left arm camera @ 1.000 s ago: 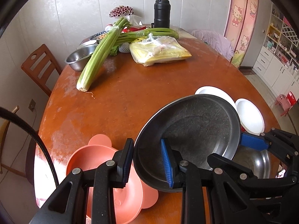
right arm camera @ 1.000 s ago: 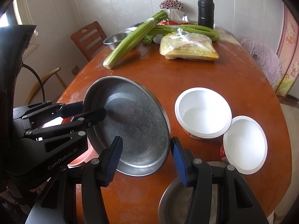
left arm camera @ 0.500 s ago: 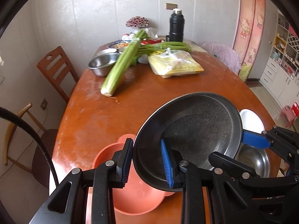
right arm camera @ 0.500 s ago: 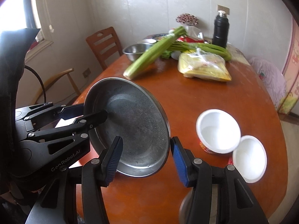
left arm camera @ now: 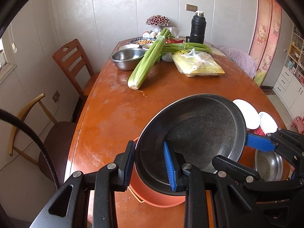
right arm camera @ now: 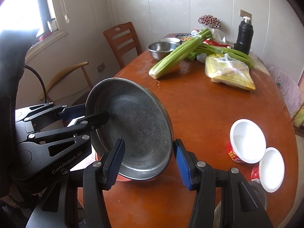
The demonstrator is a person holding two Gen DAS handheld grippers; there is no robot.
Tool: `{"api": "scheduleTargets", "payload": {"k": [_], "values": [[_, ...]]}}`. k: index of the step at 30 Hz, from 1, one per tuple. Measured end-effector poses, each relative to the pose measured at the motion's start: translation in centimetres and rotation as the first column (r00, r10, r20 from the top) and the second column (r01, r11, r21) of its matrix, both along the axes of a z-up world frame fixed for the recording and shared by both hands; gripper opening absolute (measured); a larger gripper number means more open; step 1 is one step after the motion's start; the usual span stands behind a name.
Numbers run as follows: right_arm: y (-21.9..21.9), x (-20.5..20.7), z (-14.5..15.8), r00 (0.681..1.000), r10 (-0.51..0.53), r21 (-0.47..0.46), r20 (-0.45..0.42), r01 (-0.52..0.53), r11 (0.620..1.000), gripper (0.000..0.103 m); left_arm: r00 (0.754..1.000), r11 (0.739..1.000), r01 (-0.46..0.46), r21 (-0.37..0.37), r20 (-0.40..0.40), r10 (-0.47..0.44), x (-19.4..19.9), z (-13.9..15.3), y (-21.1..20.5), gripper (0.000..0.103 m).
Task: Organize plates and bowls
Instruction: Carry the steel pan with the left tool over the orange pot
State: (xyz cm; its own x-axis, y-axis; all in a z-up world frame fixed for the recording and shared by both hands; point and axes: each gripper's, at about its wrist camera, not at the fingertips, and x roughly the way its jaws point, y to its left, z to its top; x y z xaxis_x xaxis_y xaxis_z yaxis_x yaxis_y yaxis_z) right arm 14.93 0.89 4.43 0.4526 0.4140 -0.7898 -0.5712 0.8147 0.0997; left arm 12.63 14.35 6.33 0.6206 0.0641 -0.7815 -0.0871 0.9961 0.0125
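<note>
A shallow metal plate (left arm camera: 199, 131) hangs tilted above the table's near end, carried between both grippers. My left gripper (left arm camera: 149, 152) is shut on its left rim, one pad outside the wall and one inside. In the right wrist view the same plate (right arm camera: 136, 129) fills the centre, and my right gripper (right arm camera: 149, 148) is shut on its near right rim. Right under the plate sits an orange plastic bowl (left arm camera: 152, 197), mostly hidden. A steel bowl (left arm camera: 267, 165) stands at the near right. Two white bowls with red sides (right arm camera: 247, 140) (right arm camera: 271, 169) rest beside it.
At the far end of the round wooden table (left arm camera: 114, 114) lie a celery bunch (left arm camera: 146, 62), a yellow plastic bag (left arm camera: 197, 66), a steel bowl (left arm camera: 127, 57), small dishes and a black flask (left arm camera: 197, 28). Two chairs (left arm camera: 70, 60) (left arm camera: 28, 125) stand along the table's left side.
Both grippers have carried the plate up and leftward together, still gripping it the same way. The orange bowl, earlier visible to the plate's left, now lies mostly beneath it.
</note>
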Motion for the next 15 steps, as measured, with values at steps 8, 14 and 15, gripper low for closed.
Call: {"api": "scheduleTargets", "payload": {"k": [8,14,15], "values": [[1.3,0.4,-1.5,1.0,0.013,-0.022,-0.026,-0.014,1.0,0.055,1.0,1.0,-0.012,-0.021,-0.029,0.011,0.2,-1.5,1.2,0.03],[2.5,0.8,-2.7,0.998,0.031,-0.037,-0.045,-0.032,0.999,0.055,0.998,0.999,-0.03,-0.034,-0.051,0.029,0.1,-2.8,2.3,0.03],[2.7,0.9,-2.9,0.998,0.035,-0.039,-0.049,-0.037,0.999,0.055,0.998,0.999,-0.036,-0.037,-0.056,0.034,0.0,-3.0,2.6,0.03]]}}
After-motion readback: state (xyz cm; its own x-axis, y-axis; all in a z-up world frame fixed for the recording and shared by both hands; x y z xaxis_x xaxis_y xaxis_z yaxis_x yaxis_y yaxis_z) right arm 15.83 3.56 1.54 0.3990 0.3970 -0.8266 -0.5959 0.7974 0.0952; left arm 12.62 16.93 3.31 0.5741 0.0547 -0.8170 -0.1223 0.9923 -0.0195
